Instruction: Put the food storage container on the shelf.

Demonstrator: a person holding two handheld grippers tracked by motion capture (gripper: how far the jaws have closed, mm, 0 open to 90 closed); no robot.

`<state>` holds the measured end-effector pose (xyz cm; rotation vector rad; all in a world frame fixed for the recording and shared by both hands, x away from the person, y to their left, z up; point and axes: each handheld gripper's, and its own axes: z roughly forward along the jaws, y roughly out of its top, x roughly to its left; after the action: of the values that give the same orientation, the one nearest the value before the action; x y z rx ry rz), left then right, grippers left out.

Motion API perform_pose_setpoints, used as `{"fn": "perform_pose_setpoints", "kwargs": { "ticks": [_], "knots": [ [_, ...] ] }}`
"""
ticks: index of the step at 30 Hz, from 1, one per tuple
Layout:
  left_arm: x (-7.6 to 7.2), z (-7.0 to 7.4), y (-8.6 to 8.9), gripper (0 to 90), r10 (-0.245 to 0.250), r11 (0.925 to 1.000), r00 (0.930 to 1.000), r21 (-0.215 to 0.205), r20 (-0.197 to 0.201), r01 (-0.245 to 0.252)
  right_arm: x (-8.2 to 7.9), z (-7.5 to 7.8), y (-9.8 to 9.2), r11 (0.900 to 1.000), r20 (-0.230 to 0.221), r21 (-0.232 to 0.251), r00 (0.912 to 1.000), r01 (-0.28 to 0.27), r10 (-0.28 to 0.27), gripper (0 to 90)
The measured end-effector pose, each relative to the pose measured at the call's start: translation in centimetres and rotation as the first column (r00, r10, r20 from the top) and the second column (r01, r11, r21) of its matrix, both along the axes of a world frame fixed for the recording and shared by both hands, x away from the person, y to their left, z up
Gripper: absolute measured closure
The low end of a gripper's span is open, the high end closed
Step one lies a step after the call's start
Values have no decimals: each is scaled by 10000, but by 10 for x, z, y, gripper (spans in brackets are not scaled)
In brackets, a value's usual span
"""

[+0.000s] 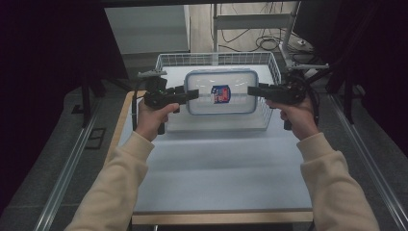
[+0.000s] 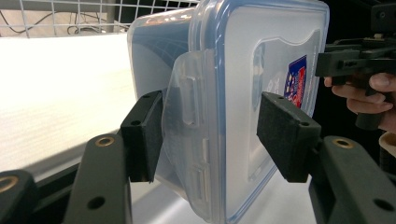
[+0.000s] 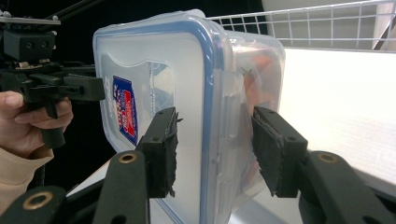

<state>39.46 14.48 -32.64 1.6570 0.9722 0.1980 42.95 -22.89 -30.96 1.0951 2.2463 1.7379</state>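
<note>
A clear plastic container (image 1: 221,82) with a blue-rimmed lid and a red and blue label (image 1: 221,94) hangs over the wire basket (image 1: 216,57). My left gripper (image 1: 192,94) is shut on its left end, one pad on the side latch (image 2: 187,93) and one on the lid. My right gripper (image 1: 252,91) is shut on the right end in the same way. In the left gripper view the jaws (image 2: 210,135) straddle the container's (image 2: 243,70) edge. The right gripper view shows the pads (image 3: 215,149) on either side of the container's (image 3: 154,60) rim.
The white wire basket stands at the back of the pale table (image 1: 216,168), with a white liner inside. Dark curtains flank both sides. Cables and a metal frame (image 1: 250,21) lie on the floor behind. A rail (image 1: 67,168) runs along the table's left.
</note>
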Motion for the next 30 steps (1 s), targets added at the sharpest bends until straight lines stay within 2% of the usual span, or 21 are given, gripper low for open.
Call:
{"fn": "perform_pose_setpoints", "kwargs": {
  "ticks": [7,11,15,19,21,25,30],
  "knots": [
    [20,5,3,422,79,9998,9997,-161,-232,-83,17,4,2,9999,-326,20,9994,122,-121,517],
    [29,12,5,422,71,10000,9998,-53,-195,-72,28,7,4,9998,-401,129,9991,130,-124,517],
    [36,17,7,424,102,9999,9995,-125,-301,-106,36,11,6,9997,-494,213,9987,132,-121,517],
    [46,16,10,424,117,9995,9987,-302,-487,-131,43,12,8,9996,-571,167,9982,211,-201,516],
    [51,14,11,425,113,9994,9981,-315,-614,-132,47,12,9,9995,-760,145,9968,263,-251,515],
    [58,9,15,427,84,9968,9966,-787,-822,-149,52,11,12,9992,-923,153,9951,362,-346,515],
    [65,12,16,426,-2,9974,9935,-715,-1139,-80,58,14,13,9994,-1191,40,9923,356,-349,511]
  ]
}}
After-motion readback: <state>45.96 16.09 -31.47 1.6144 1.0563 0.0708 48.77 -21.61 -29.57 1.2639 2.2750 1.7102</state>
